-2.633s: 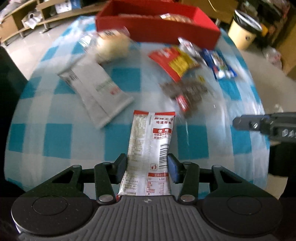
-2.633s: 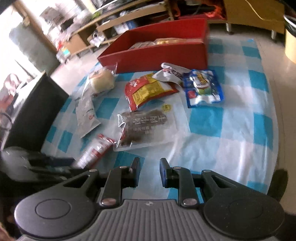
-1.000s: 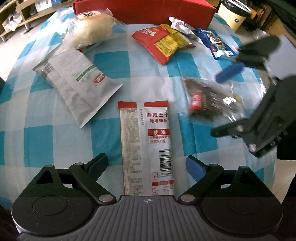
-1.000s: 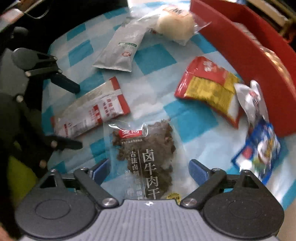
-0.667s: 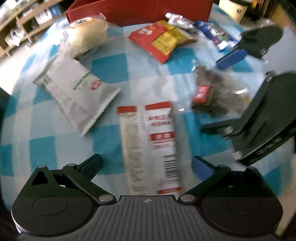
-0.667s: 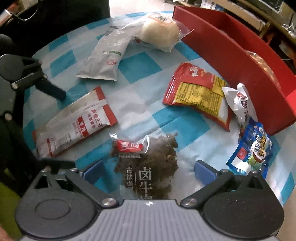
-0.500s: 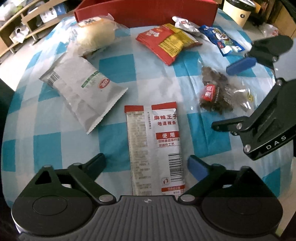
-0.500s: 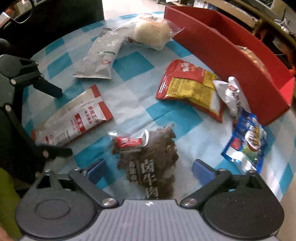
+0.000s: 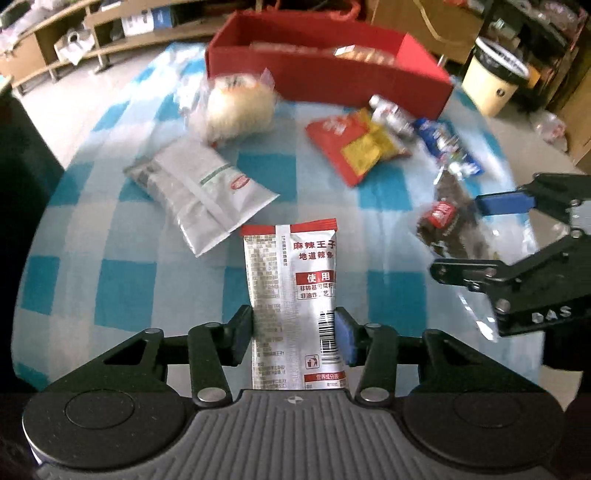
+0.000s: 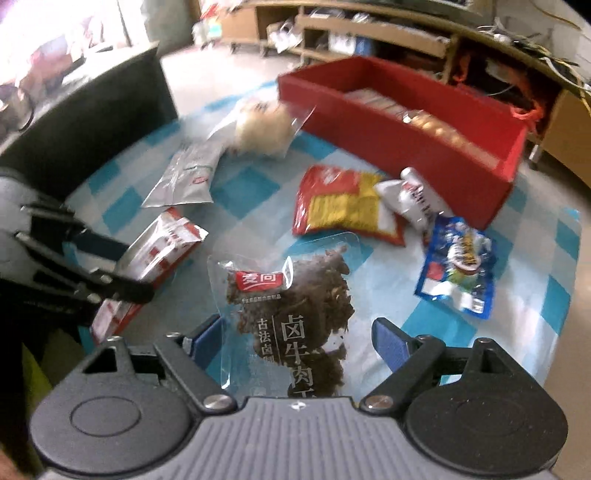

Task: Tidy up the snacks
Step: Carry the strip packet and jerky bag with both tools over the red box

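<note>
On checked cloth (image 9: 140,229) | left tool (image 9: 294,334) — clamps spicy-strip packet (image 9: 291,280)

A blue-checked table (image 9: 122,295) bears a red box (image 9: 325,79) and several loose snack packets (image 9: 207,192).

Beyond your desk's blue-checked cloth (image 9: 125,291) you see low wooden shelves (image 10: 369,33) by the wall, a cream bin (image 9: 495,83) with a dark liner, and a black chair (image 10: 92,110).
</note>
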`<state>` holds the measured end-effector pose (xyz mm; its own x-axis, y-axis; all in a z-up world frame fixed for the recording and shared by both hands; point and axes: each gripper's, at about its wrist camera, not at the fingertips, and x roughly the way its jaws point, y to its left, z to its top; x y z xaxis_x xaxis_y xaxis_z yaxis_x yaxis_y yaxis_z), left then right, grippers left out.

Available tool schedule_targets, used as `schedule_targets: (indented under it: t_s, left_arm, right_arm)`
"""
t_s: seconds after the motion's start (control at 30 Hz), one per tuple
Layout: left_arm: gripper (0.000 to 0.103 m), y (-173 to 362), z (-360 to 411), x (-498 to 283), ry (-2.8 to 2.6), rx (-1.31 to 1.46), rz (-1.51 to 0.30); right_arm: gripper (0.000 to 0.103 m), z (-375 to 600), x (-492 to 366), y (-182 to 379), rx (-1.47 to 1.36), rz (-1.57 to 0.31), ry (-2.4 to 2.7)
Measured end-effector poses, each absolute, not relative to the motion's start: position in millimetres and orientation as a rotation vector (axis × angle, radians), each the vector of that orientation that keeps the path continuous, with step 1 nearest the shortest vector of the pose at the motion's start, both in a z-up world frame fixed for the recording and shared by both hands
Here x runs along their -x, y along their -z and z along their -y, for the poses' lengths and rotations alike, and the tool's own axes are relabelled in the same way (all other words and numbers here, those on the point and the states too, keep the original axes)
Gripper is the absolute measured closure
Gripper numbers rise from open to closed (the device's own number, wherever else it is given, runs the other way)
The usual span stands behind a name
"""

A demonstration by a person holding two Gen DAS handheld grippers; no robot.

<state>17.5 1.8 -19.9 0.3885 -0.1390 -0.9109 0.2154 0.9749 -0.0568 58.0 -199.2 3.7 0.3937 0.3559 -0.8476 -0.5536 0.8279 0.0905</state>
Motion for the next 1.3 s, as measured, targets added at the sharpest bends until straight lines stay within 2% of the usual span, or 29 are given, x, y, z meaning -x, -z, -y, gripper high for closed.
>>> schedule_targets:
  t_s: [0.2, 0.47, 0.97, 1.3]
  left_arm:
    - [0.049, -13.2, 15.3, -17.2, 0.260, -0.104, -1.061]
    - [0.048, -31.5, 29.6, -71.4, 0.283, -0.093, -0.967]
    - [0.048, -39.5, 43.7, -196.7, 0.207, -0.082, -0.871]
    - [0.048, -31.6, 58.9, -244.1, 0.174, -0.096, -0.857]
  right_arm:
    - [0.018, 209.7, -60.7, -24.3, 0.130, -0.923, -0.537]
    - [0.018, 219.2, -101.7, -37.8, 0.054, -0.863, -0.437]
    - [0.018, 225.5, -221.7, -48.8, -0.024, -0.773, -0.314]
    - [0.018, 231.0, -277.2, -36.7, -0.062, -0.781, -0.265]
